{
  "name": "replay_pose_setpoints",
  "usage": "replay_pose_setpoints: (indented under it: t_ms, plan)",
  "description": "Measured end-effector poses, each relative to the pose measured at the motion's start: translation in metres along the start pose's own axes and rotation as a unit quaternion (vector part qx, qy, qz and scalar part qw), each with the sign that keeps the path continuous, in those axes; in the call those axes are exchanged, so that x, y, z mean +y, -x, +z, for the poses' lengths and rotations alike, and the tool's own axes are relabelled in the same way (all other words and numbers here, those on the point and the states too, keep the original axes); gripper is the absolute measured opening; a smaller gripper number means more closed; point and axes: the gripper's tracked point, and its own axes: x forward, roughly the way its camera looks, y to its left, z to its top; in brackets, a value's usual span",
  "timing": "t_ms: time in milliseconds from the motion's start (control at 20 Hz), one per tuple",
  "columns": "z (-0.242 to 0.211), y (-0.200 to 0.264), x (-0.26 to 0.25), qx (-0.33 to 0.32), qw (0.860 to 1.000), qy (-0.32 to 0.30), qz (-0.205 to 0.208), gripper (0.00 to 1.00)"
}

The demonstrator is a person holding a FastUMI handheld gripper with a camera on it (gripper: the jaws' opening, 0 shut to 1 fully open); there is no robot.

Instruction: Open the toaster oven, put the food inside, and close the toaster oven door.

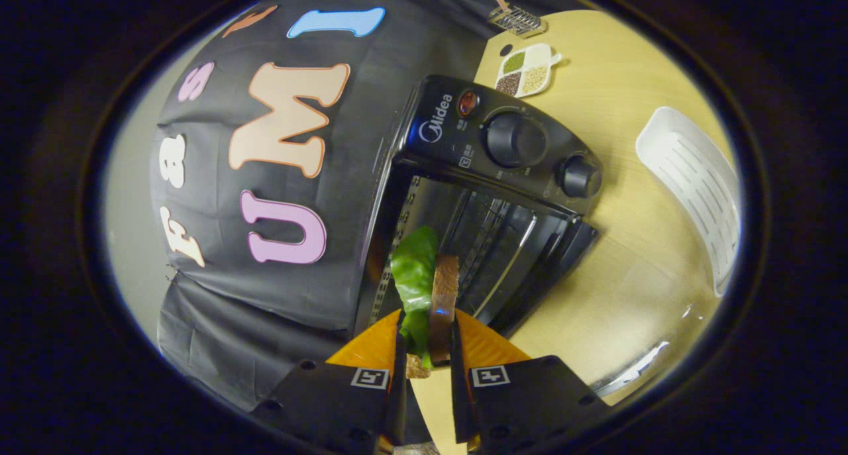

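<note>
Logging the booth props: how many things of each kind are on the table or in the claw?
Appliance: 1, toaster oven, door open
Food: 1, sandwich, gripped in the claw
Dishes: 2, grain dish, white tray
Metal rack: 1
Total: 5

Dim, warm light; strong fisheye warp.
</note>
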Motion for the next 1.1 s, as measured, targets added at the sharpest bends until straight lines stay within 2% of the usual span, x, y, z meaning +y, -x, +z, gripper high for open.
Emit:
replay_pose_setpoints:
  t_ms: [250, 500, 750, 900, 1000, 1100]
  plan:
    - [0.006, -0.026, -0.008, -0.022, 0.998, 0.05, -0.039, 0.31]
    - [0.012, -0.045, -0.027, -0.029, 0.982, 0.161, -0.09, 0.31]
    - [0.017, -0.046, -0.029, -0.04, 0.97, 0.218, -0.099, 0.31]
    - [0.023, -0.043, -0.029, -0.048, 0.959, 0.255, -0.111, 0.51]
    - [0.029, -0.037, -0.023, -0.046, 0.942, 0.312, -0.112, 0.65]
    - [0.032, -0.027, -0.008, -0.058, 0.919, 0.377, -0.099, 0.79]
